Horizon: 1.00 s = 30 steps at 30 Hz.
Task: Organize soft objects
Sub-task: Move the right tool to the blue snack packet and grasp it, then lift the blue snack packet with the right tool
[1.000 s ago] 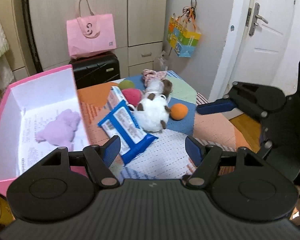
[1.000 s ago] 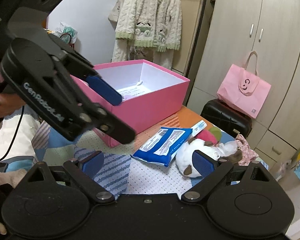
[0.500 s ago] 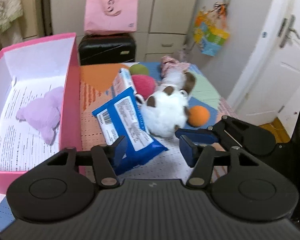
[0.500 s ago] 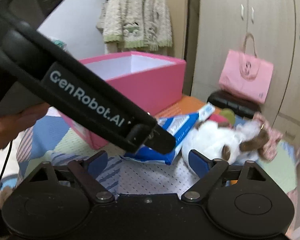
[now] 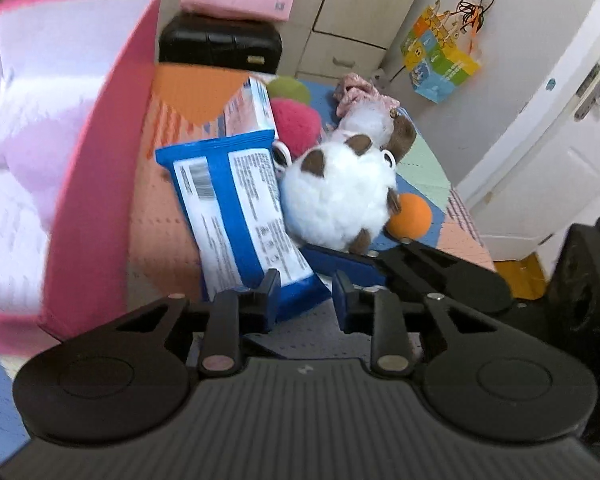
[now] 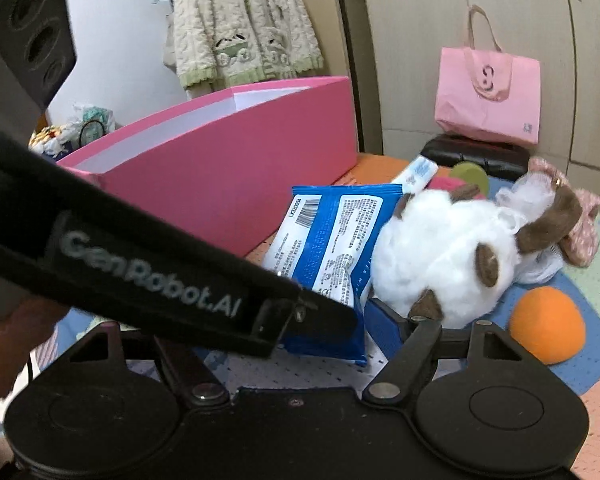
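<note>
1. Left claw (image 5: pixel 306 292) has just been closing around the packet's (image 5: pixel 236 200) near corner; I cannot tell whether it pinches it.
2. Right claw (image 6: pixel 284 340), released, has just been narrowing.
3. The packet lies on the mat (image 5: pixel 160 220), box (image 5: pixel 96 184) at 9 o'clock, plush (image 5: pixel 336 200) at 3.

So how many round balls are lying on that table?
3: an orange ball right of the white plush toy, a red ball behind it, and a green ball farther back. Others may be hidden.
</note>
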### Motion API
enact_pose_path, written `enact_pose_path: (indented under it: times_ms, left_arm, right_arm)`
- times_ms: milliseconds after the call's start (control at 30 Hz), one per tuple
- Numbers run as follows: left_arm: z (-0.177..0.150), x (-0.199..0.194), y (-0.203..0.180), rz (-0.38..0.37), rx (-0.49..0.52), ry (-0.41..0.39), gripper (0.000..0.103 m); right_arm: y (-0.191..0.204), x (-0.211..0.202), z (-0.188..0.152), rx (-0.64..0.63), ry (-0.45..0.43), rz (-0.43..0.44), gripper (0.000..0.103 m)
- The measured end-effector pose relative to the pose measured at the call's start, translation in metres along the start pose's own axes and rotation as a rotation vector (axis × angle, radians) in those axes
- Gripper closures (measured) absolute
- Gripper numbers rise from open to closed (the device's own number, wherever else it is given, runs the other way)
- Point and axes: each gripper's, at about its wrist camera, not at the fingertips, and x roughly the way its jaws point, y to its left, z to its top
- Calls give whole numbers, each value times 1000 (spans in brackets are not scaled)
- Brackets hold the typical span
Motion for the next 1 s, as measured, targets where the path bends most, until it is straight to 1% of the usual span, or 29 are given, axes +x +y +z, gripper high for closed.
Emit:
enact_pose_path:
  times_ms: [33, 100, 233, 300, 400, 467, 633, 700, 767, 833, 867, 900, 967, 1000]
  left_arm:
    - [-1, 1, 1, 0, -9, 0, 77]
    - [-2, 0, 1, 2, -11, -10, 77]
    - [-3, -1, 1, -6, -15, -13, 77]
    - [-4, -5, 1, 8, -8, -31, 77]
    - [-7, -12, 0, 42, 3, -83, 76]
    - [-10, -16, 0, 72, 19, -111, 76]
    - [-15, -22, -1, 95, 36, -125, 72]
    - [-18, -24, -1, 96, 39, -122, 62]
    - [-22, -23, -1, 93, 28, -119, 58]
    - [-27, -24, -3, 107, 25, -125, 53]
    - [-29, -24, -4, 114, 25, -128, 46]
    - [-32, -24, -5, 129, 23, -132, 33]
    - [-36, -24, -5, 151, 21, -143, 26]
    - [-38, -23, -3, 153, 15, -144, 26]
  right_arm:
    - [0, 2, -1, 8, 2, -4, 25]
    - [2, 1, -1, -1, -3, -21, 31]
    - [4, -2, -3, -16, 4, -31, 48]
    - [5, -4, -4, -33, 0, -36, 52]
    - [7, -7, -6, -50, -7, -37, 58]
    - [8, -11, -7, -46, -4, -33, 59]
    - [16, -25, -14, -61, 20, -20, 60]
    - [17, -31, -17, -60, 33, -8, 60]
    - [17, -35, -19, -68, 42, -3, 59]
    - [15, -37, -20, -76, 48, 2, 59]
    - [14, -39, -19, -78, 53, 6, 59]
    - [12, -40, -20, -81, 61, 12, 59]
    - [10, -44, -21, -93, 73, 33, 59]
    - [9, -46, -22, -101, 77, 43, 59]
